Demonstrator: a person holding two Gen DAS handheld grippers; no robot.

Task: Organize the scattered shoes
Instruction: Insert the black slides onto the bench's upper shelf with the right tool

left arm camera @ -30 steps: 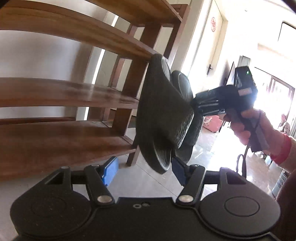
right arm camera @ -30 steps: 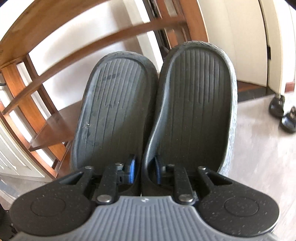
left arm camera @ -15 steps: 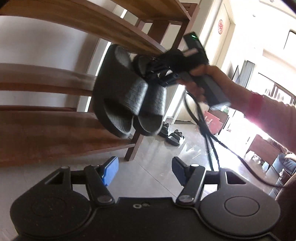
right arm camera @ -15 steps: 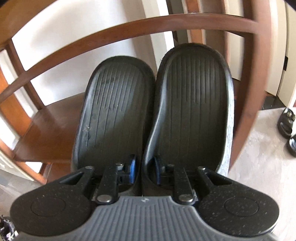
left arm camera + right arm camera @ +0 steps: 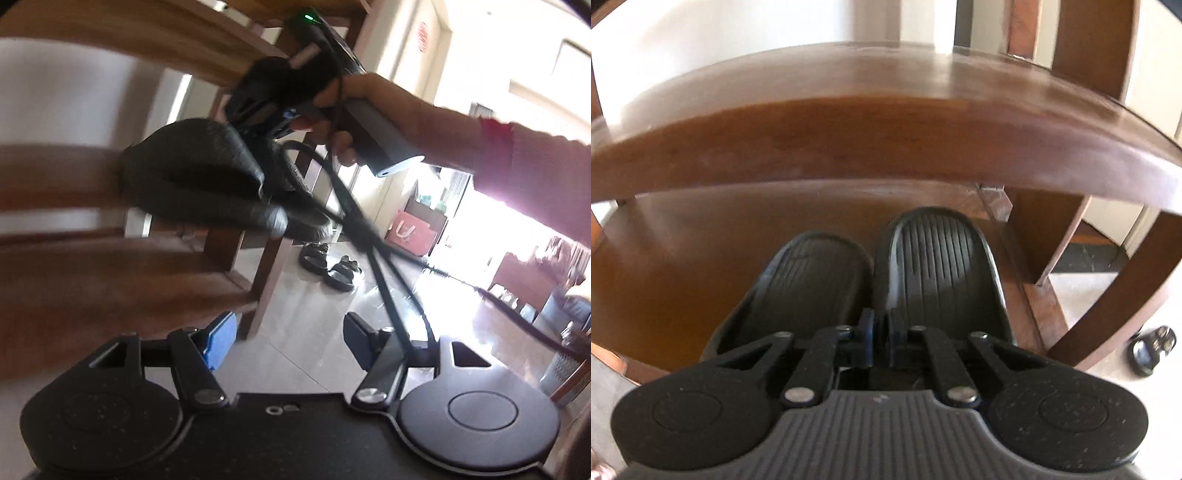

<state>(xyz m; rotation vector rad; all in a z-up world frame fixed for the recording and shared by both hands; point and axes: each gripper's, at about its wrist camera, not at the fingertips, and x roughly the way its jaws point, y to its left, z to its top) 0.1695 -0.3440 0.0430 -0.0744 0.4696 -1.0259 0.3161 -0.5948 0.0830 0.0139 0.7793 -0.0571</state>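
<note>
My right gripper [image 5: 879, 338] clamps the inner edges of two black ribbed rubber slippers [image 5: 942, 266], held over the brown wooden rack shelf [image 5: 683, 258]; my left gripper [image 5: 288, 332] stands wide, empty.

You see black slippers [image 5: 886, 280] with ribbed, lined soles, a reddish-brown wooden shoe rack [image 5: 849, 140], blue pads [image 5: 220, 339] on your left black claw [image 5: 288, 338], and a red sleeve [image 5: 496, 146].
</note>
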